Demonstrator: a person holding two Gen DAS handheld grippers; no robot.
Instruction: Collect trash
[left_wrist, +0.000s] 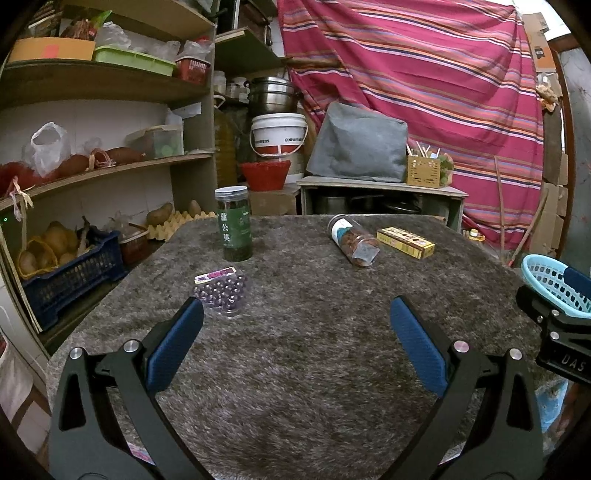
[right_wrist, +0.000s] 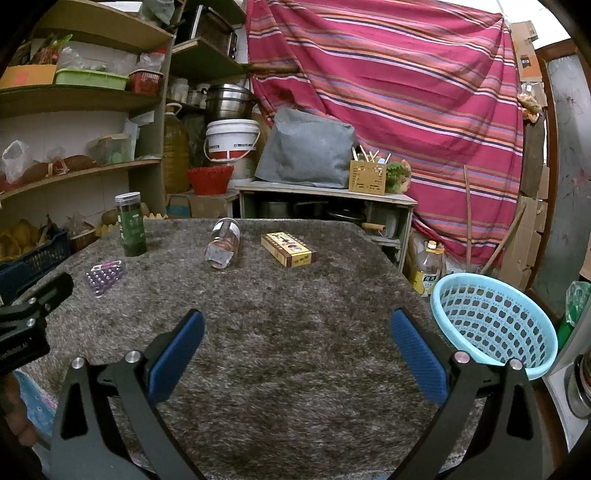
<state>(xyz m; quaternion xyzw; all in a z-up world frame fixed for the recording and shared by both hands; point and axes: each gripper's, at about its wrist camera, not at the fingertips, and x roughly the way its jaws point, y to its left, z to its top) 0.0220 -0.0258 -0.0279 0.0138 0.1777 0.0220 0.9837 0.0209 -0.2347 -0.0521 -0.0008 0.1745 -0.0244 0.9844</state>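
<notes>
Nothing collected yet: both grippers spread wide and empty over the grey shaggy table cover (left_wrist: 295, 369), left gripper (left_wrist: 295, 328) nearest the clear pack of purple beads (left_wrist: 221, 291), right gripper (right_wrist: 297, 339) just beside the light blue basket (right_wrist: 495, 325) at the table's right edge. Farther back, an upright green-labelled jar (left_wrist: 236, 229), a tipped clear jar (left_wrist: 354, 240) and a yellow box (left_wrist: 405, 242), all well apart. Best begun with the bead pack: approach low, straddle its short sides, close gently on thin plastic, then carry across to the basket. Legible on the green jar: 蒲公英. Box print too small to read.
</notes>
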